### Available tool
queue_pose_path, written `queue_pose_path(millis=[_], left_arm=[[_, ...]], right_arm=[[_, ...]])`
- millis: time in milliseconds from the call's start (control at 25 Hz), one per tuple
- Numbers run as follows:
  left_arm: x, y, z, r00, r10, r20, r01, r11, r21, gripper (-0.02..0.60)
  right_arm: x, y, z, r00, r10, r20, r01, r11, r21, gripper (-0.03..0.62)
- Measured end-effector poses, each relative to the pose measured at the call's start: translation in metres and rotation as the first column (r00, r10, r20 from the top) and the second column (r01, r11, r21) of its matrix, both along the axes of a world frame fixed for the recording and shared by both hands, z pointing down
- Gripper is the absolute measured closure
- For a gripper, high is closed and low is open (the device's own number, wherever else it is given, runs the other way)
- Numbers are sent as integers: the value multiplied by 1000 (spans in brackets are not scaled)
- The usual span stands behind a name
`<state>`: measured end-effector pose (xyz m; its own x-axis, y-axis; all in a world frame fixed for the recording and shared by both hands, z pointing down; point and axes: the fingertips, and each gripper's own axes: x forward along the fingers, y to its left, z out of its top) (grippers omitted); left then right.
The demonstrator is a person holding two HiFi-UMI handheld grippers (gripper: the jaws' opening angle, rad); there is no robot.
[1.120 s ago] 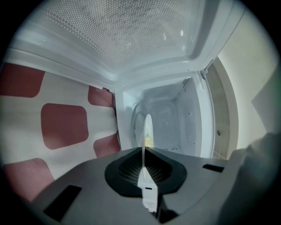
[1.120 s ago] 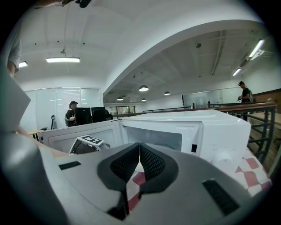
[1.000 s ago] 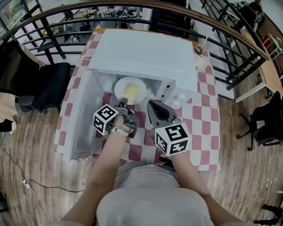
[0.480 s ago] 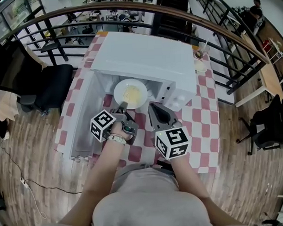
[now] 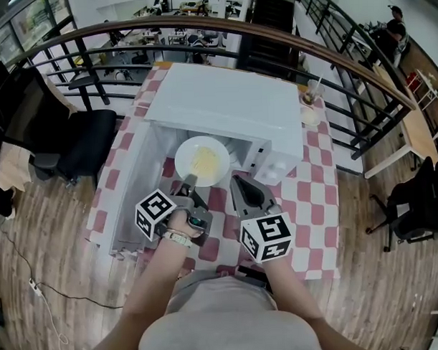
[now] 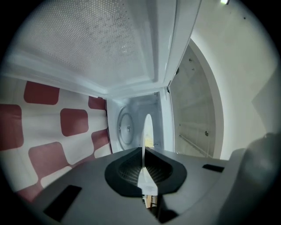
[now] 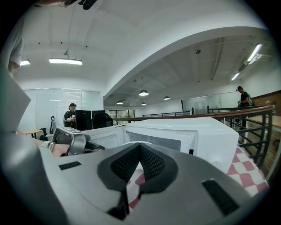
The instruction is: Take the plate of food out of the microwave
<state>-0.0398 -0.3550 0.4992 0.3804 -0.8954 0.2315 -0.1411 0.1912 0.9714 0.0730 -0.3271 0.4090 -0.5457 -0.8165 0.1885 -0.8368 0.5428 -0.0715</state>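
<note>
Plate at the microwave mouth
Yellow food is carried on 1 white plate, gripped at its rim by the left gripper jaws; the right gripper jaws are closed, empty.

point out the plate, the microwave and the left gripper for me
plate (image 5: 182, 156): head view, on the bare white rim at its left side.
microwave (image 5: 223, 99): head view, on its white top panel.
left gripper (image 6: 143, 151): left gripper view, between its fingertips, which are shut on the plate's edge.
</note>
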Motion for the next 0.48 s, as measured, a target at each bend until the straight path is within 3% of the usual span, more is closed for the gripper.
queue_pose_path(millis=[480], left_arm=[[2, 23, -41, 1000, 0, -29, 1, 999, 47, 569]], right_arm=[[1, 11, -19, 1000, 10, 10, -11, 999, 41, 569]])
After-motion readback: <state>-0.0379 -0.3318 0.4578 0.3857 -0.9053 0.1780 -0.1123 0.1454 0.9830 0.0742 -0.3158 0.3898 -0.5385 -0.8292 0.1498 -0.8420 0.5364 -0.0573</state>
